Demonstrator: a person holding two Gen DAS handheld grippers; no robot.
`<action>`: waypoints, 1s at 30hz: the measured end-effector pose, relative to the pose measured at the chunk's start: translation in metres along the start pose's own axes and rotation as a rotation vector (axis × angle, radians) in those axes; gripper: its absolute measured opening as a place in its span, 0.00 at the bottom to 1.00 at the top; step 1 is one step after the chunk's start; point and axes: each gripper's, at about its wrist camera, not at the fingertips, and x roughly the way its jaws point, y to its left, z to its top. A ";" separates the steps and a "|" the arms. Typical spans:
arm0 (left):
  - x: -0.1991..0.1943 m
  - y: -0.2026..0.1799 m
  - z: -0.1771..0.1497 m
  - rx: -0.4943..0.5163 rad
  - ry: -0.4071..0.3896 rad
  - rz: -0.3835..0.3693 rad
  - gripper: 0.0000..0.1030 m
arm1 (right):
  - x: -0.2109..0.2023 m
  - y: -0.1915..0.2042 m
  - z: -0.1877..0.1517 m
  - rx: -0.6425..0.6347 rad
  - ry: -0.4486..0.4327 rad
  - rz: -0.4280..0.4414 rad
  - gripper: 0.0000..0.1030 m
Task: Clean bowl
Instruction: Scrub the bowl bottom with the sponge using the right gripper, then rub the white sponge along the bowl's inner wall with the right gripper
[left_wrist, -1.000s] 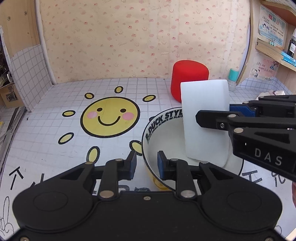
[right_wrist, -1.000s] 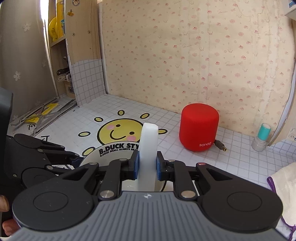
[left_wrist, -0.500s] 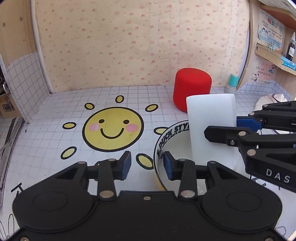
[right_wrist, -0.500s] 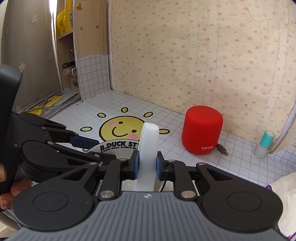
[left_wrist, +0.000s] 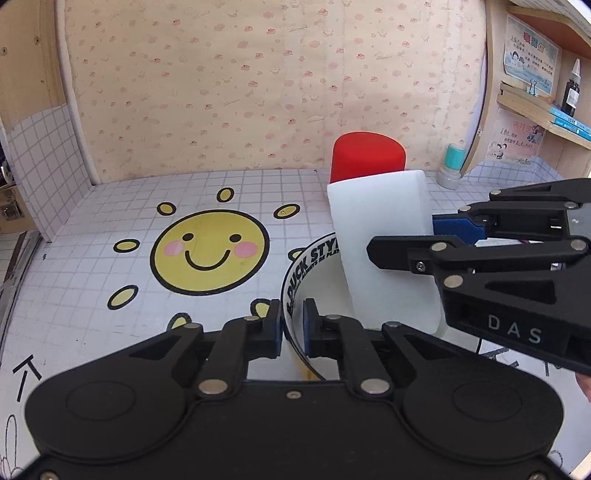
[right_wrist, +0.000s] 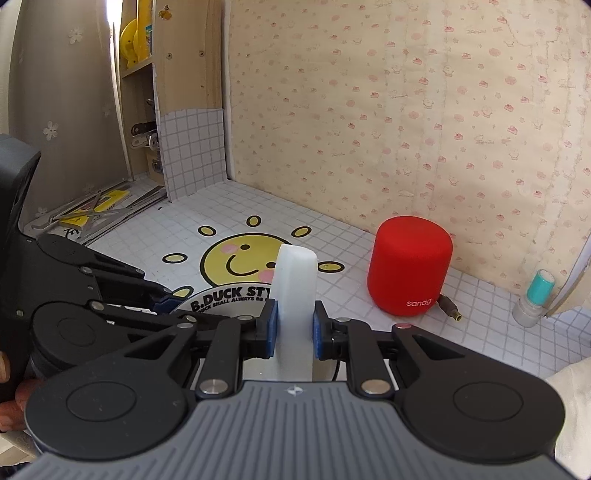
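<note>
Left wrist view shows my left tool (left_wrist: 291, 325) pinched shut on the near rim of the bowl (left_wrist: 314, 254), which sits on the tiled tabletop (left_wrist: 92, 295) beside the sun sticker (left_wrist: 210, 251). My right tool (right_wrist: 291, 334) is clamped on the white sponge (right_wrist: 295, 288), standing upright in the bowl. I judge the bowl steadied and wiping about to begin: next, press the sponge down and sweep round the inside.

Black linkage fingers (left_wrist: 258, 332) with blue pads (right_wrist: 271, 328), silver rivets; grey ribbed body lower frame; white "DAS" lettering at right.
</note>
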 end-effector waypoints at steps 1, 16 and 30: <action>-0.001 -0.001 0.000 0.000 0.002 0.009 0.12 | 0.001 0.001 0.001 -0.004 0.000 0.009 0.20; -0.002 0.003 -0.002 -0.059 0.016 0.018 0.12 | -0.007 0.005 -0.005 0.056 -0.009 -0.058 0.20; -0.001 0.008 -0.007 -0.058 0.023 0.000 0.12 | -0.006 0.002 -0.012 0.134 -0.050 -0.054 0.20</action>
